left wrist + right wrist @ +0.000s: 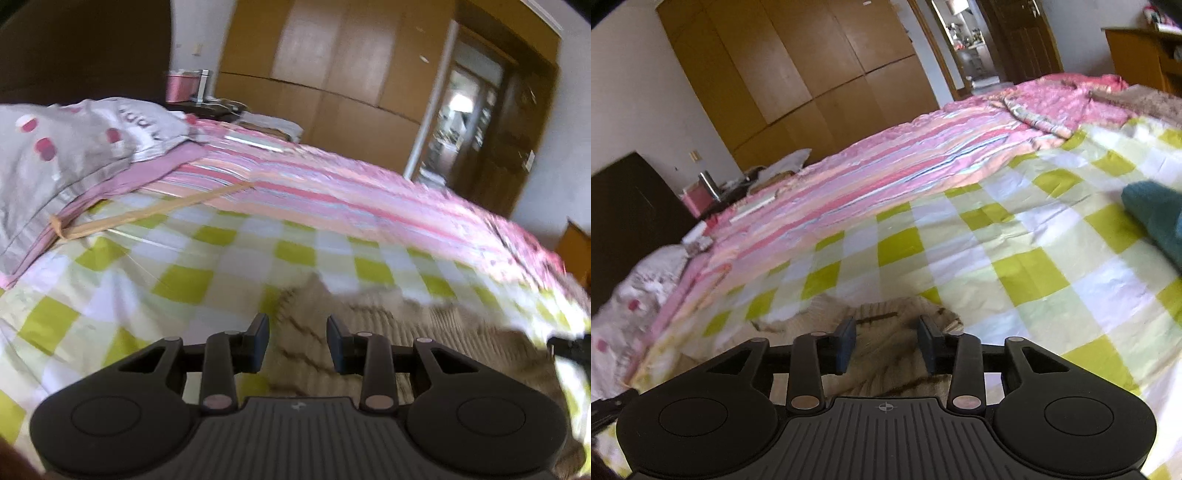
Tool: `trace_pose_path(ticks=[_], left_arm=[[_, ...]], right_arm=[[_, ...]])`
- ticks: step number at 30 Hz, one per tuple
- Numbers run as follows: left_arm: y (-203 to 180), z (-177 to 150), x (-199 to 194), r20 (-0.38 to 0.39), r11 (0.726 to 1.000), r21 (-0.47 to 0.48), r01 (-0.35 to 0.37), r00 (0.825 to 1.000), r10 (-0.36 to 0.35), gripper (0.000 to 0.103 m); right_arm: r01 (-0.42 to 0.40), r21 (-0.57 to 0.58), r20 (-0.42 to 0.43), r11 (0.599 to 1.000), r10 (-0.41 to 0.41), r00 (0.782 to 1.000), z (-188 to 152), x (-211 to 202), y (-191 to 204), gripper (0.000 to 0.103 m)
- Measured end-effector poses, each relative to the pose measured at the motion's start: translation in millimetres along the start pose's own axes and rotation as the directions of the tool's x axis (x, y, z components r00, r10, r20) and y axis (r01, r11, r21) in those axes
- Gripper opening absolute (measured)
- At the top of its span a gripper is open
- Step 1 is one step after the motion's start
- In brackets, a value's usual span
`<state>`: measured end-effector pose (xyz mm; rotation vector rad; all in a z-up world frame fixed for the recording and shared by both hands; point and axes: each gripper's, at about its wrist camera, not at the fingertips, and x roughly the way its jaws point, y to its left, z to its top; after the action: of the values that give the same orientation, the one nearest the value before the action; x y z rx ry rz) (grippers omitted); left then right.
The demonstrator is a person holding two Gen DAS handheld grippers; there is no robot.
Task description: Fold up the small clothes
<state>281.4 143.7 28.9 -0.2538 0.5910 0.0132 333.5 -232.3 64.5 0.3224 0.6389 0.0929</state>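
Both the left tongs [297,341] and right tongs [887,343] are hovering released over the beige knit garment [369,325], lying at 6 o'clock on the bed [221,266]; folding appears incomplete.

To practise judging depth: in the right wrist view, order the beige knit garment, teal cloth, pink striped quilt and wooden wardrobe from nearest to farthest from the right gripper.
1. Beige knit garment, under the right gripper.
2. Teal cloth, right edge.
3. Pink striped quilt, mid-bed.
4. Wooden wardrobe, back wall.
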Motion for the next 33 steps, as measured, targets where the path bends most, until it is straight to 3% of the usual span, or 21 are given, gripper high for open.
trace_pose_path(ticks=[4, 11, 17, 33], left_arm=[[-13.6, -23.4, 10.9, -0.068, 0.998, 0.062, -0.015, 0.998, 0.019, 0.040], [-16.7, -28.4, 7.5, -0.063, 0.995, 0.075, -0.067, 0.995, 0.072, 0.040], [-14.9, -29.8, 2.7, -0.064, 0.992, 0.089, -0.095, 0.993, 0.100, 0.040], [-13.9, -37.2, -2.6, -0.065, 0.986, 0.129, -0.107, 0.991, 0.116, 0.042]], right_arm=[[0.064, -0.081, 0.012, 0.995, -0.063, 0.998, -1.1, -1.9, 3.2, 0.036], [0.157, -0.193, 0.036, 0.969, -0.153, 0.988, -3.5, -8.5, 2.5, 0.036], [0.198, -0.267, 0.069, 0.943, -0.186, 0.980, -6.0, -13.3, 10.2, 0.036], [0.251, -0.336, 0.112, 0.908, -0.226, 0.968, -6.1, -15.9, 13.2, 0.036]])
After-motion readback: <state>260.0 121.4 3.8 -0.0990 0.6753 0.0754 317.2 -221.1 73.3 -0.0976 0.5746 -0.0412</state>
